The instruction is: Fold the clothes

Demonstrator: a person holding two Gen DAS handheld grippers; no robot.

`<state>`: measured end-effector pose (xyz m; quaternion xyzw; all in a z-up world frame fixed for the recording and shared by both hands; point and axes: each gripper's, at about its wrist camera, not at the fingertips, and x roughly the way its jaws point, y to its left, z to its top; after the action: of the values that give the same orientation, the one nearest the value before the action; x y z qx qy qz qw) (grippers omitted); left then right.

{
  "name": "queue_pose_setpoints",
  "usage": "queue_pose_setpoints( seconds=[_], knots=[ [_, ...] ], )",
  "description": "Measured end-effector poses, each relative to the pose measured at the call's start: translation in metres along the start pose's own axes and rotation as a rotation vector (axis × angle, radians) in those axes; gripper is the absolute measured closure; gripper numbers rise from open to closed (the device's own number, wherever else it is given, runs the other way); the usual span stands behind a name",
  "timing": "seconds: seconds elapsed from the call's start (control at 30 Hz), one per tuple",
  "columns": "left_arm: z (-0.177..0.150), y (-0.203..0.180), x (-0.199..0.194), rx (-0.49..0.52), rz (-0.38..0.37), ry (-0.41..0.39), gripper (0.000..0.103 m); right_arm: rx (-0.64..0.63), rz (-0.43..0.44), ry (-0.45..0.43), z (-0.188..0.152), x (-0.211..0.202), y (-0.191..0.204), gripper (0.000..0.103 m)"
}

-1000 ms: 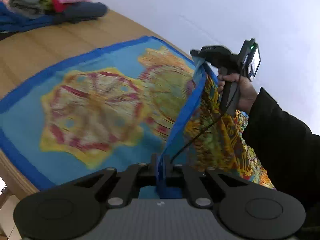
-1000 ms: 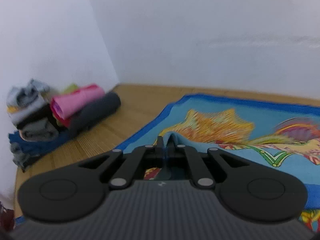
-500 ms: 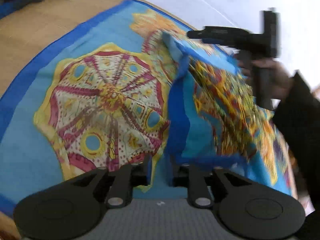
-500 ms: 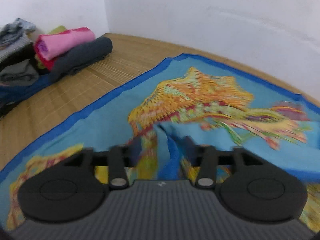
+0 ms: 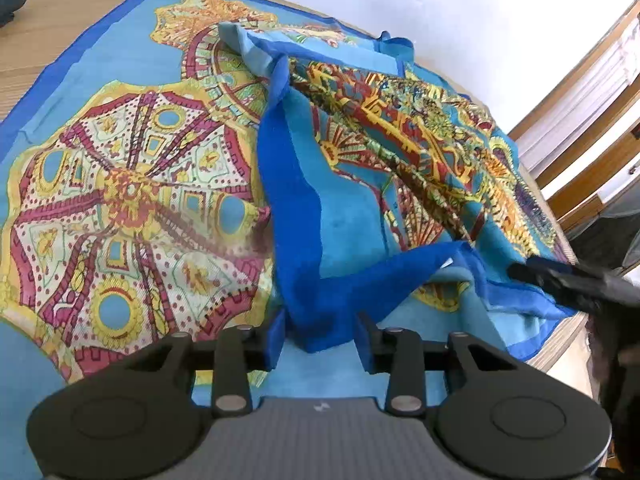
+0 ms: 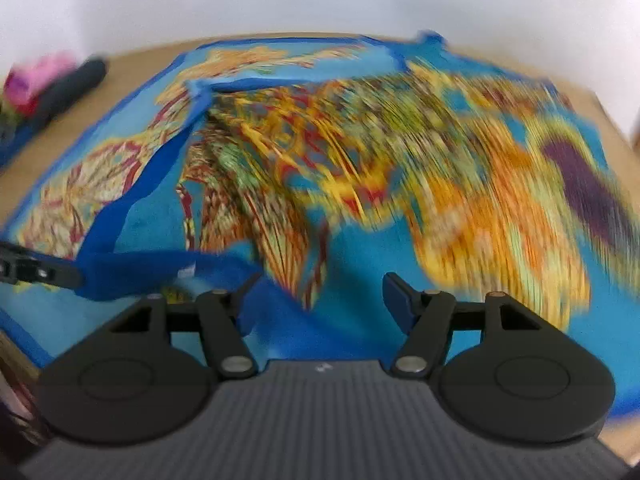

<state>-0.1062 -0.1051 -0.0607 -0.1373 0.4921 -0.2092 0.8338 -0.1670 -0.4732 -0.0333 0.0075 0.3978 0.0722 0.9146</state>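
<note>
Scarf [image 5: 168, 184] lies spread on the table [image 5: 36, 52], one edge flopped over its middle. Left gripper [image 5: 320, 338] wide, blue hem loose between fingers. Right gripper [image 6: 316, 300] wide, empty. Only the blurred right view shows clothes pile [image 6: 48, 88] at 10 o'clock.

**Patterned scarf half-folded on the wooden table**

A large blue scarf [image 5: 332, 208] with a dark blue border and yellow-red medallion prints lies spread across the wooden table [image 5: 36, 52]. Its right half is flipped loosely over itself, rumpled, the border running in a crooked ridge toward the table's near edge.
</note>
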Motion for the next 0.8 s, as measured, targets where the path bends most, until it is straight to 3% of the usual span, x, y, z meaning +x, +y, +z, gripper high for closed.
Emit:
queue_pose_setpoints(
  seconds=[0.07, 0.23, 0.27, 0.3, 0.33, 0.53, 0.8],
  knots=[
    [0.002, -0.002, 0.003, -0.025, -0.007, 0.0, 0.06, -0.059, 0.032, -0.015, -0.009, -0.004, 0.012, 0.037],
    [0.007, -0.008, 0.012, -0.088, -0.024, 0.002, 0.057, -0.445, 0.139, -0.049, -0.006, 0.01, 0.07, 0.037],
    [0.008, -0.009, 0.014, -0.1, -0.028, 0.002, 0.063, -0.51, 0.156, -0.053, -0.004, 0.015, 0.078, 0.037],
    [0.009, -0.011, 0.016, -0.11, -0.027, 0.003, 0.088, -0.565, 0.17, -0.052, -0.003, 0.02, 0.085, 0.037],
    [0.01, -0.013, 0.014, -0.115, -0.032, -0.007, 0.097, -0.619, 0.183, -0.052, -0.001, 0.025, 0.091, 0.037],
    [0.011, -0.025, -0.023, -0.127, -0.084, -0.124, 0.096, -0.735, 0.231, -0.062, 0.003, 0.036, 0.101, 0.037],
    [0.01, -0.026, -0.027, -0.139, -0.031, -0.125, 0.096, -0.905, 0.303, -0.152, -0.005, 0.045, 0.138, 0.037]
  ],
)
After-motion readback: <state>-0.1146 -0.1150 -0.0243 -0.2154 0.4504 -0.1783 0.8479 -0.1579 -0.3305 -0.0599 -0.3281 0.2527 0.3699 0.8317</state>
